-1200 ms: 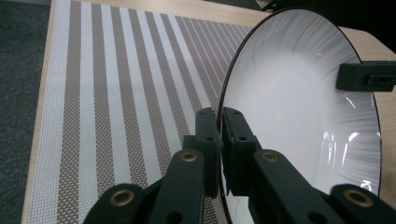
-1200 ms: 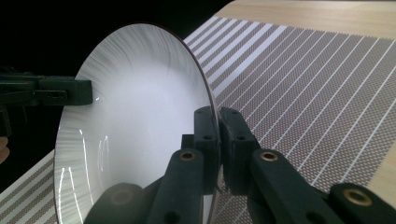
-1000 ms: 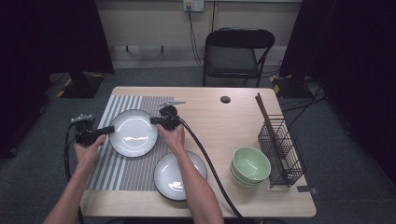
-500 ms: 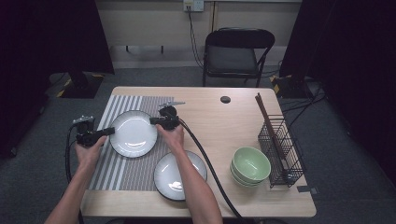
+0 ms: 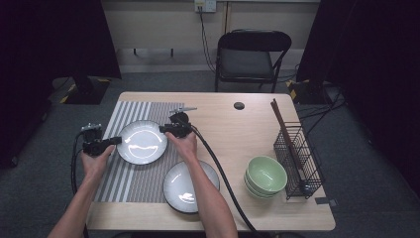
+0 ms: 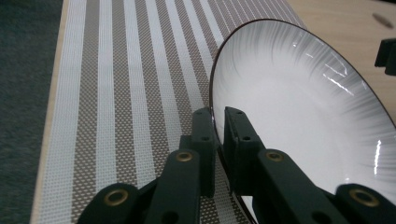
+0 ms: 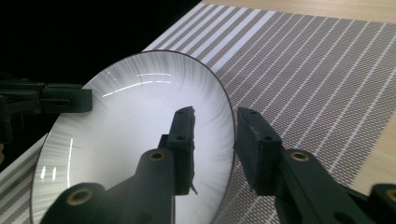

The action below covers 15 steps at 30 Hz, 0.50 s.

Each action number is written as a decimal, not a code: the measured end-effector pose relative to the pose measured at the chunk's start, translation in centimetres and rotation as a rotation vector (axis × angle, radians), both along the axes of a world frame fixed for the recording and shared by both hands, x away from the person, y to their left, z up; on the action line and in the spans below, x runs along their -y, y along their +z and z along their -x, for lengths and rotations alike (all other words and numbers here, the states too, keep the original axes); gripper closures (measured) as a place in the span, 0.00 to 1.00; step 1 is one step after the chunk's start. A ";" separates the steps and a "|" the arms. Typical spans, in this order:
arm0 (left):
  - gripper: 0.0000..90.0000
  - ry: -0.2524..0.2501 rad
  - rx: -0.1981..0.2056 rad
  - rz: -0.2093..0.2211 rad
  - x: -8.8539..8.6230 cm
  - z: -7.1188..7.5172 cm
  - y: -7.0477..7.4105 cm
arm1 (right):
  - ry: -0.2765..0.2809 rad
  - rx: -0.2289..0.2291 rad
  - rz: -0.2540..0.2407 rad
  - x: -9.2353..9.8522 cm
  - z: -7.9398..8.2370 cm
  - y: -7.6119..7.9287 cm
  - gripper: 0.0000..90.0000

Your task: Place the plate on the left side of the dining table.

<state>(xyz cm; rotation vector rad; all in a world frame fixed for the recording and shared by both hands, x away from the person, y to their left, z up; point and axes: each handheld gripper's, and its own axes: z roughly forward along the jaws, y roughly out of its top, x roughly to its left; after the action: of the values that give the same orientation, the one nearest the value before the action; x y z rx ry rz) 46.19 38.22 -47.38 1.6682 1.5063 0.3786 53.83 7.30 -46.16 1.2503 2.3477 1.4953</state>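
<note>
In the high view the white plate (image 5: 142, 142) lies on the striped placemat (image 5: 130, 176) at the left half of the desk (image 5: 233, 124), flanked by the left gripper (image 5: 115, 141) at its left rim and the right gripper (image 5: 163, 129) at its right rim; taking it from opposite sides looks like a way to carry a wide, shallow dish level. A second plate (image 5: 190, 186) sits nearer the person, partly under the right forearm, with stacked green bowls (image 5: 266, 176) and a wire rack (image 5: 296, 158) well apart at the right. Compared with the earlier high view, the plate and both hands sit in much the same place, so the carrying seems over. In the left gripper view the fingers (image 6: 205, 140) are clenched on the plate's dark-edged rim (image 6: 299, 93), one pad under and one over it, with the plate tilted up from the mat. In the right gripper view the fingers (image 7: 256, 140) straddle the rim (image 7: 140, 116) but stand apart from it with a clear gap; these jaws have just been opening, the plate's edge between them, which I judge to be the release after setting it down.
</note>
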 end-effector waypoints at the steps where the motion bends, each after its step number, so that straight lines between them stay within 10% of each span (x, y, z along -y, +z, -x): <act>1: 0.93 0.004 -0.005 0.005 -0.1 0.0 -0.2 | 0.005 0.002 -0.001 0.1 0.0 0.0 0.74; 15: 0.90 0.009 -0.005 -0.045 0.1 0.5 -0.3 | -0.030 0.045 -0.012 2.2 0.8 1.2 0.70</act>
<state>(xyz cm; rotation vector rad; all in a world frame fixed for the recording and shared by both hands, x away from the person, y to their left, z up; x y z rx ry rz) 45.72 38.16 -47.72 1.6994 1.5197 0.4164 53.06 5.14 -44.95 1.2352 2.2850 1.5145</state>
